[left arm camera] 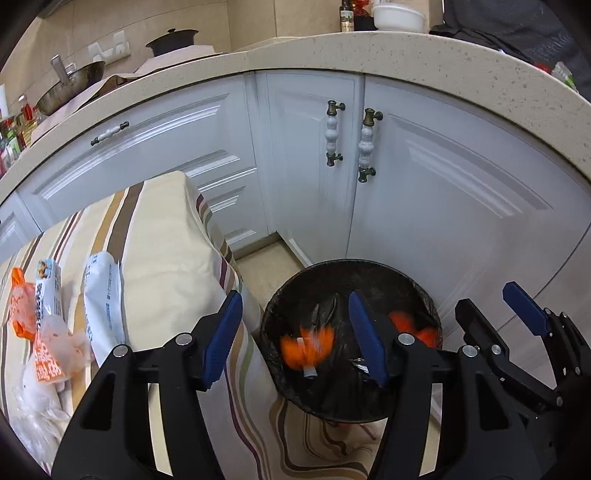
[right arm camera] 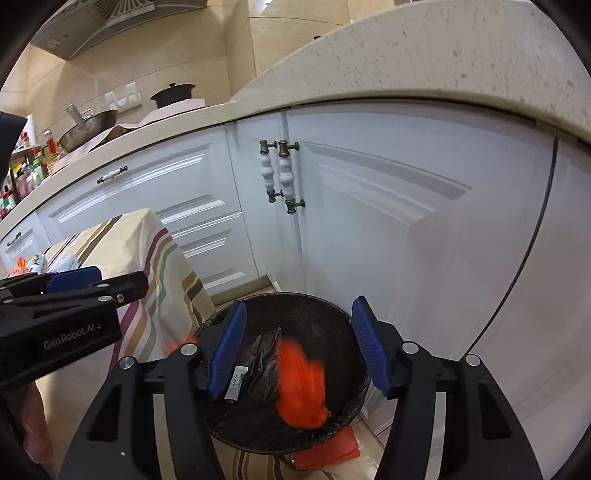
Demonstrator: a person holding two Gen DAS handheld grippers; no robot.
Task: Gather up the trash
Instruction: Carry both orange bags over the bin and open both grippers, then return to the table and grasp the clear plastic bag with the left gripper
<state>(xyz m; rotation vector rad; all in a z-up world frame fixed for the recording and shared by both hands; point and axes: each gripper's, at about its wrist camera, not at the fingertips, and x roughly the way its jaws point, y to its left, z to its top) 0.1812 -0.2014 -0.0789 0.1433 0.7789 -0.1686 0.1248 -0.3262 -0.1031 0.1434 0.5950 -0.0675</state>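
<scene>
A round bin with a black liner (left arm camera: 369,273) stands on the floor by the white cabinets; it also shows in the right wrist view (right arm camera: 325,306). My left gripper (left arm camera: 293,336) is open above it, and a blurred orange wrapper (left arm camera: 306,349) is in mid-air over the bin below it. My right gripper (right arm camera: 297,350) is open over the bin too, with a blurred orange wrapper (right arm camera: 301,387) beneath it. More orange trash (left arm camera: 415,328) lies inside. Several wrappers lie on the striped tablecloth (left arm camera: 166,236): an orange one (left arm camera: 20,302), white packets (left arm camera: 105,302) and clear plastic (left arm camera: 35,398).
White cabinet doors with ceramic handles (left arm camera: 365,146) stand behind the bin. A speckled countertop (left arm camera: 369,51) carries a wok (left arm camera: 70,85), a black pot (left arm camera: 171,40), bottles and a white bowl (left arm camera: 399,16). An orange flat item (right arm camera: 328,450) lies on the floor by the bin.
</scene>
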